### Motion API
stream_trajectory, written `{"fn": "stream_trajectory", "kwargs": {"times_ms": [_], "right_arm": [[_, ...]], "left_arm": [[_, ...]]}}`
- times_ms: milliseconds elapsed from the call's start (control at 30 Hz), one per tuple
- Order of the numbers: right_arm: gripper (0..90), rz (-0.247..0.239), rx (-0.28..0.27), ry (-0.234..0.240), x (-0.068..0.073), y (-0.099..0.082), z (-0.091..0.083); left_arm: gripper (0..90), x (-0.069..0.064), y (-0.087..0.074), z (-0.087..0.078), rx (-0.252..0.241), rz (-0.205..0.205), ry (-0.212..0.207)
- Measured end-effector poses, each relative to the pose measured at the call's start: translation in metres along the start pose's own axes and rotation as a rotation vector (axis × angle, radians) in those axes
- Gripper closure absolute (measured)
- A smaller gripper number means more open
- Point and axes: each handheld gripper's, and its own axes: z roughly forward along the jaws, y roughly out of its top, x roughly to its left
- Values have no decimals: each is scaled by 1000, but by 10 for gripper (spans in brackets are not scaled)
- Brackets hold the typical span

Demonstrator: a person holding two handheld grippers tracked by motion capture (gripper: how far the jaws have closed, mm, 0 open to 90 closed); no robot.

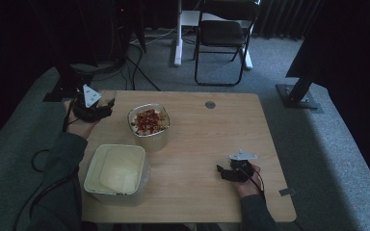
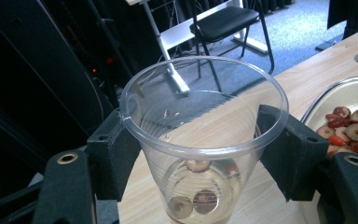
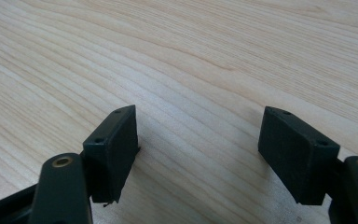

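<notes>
Clear plastic, thin-walled and ribbed, the cup (image 2: 205, 140) stands upright between the left gripper's (image 2: 204, 154) two black jaws, which press against its sides just under the rim. A few brown, round fruit slices (image 2: 196, 198) lie in its bottom. In the high view the left gripper (image 1: 92, 107) sits at the upper left of the wooden table (image 1: 207, 144), beside a clear tub (image 1: 149, 122) heaped with red-and-pale slices. A pale, cream-coloured square container (image 1: 115, 169) sits at the lower left of the tabletop. At the lower right, the right gripper (image 1: 231, 172) rests low over bare wood; in its own view the right gripper (image 3: 198, 154) has its jaws spread wide with nothing between them.
</notes>
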Motion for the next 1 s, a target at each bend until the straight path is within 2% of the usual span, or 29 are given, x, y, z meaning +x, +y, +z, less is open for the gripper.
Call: {"fn": "stream_trajectory", "kwargs": {"times_ms": [567, 933, 1000], "right_arm": [[280, 4, 0, -5, 0, 0, 0], [280, 4, 0, -5, 0, 0, 0], [279, 4, 0, -5, 0, 0, 0]], "left_arm": [[328, 0, 22, -1, 10, 65, -3], [329, -9, 27, 4, 64, 168, 18], [328, -11, 28, 5, 90, 199, -7]]}}
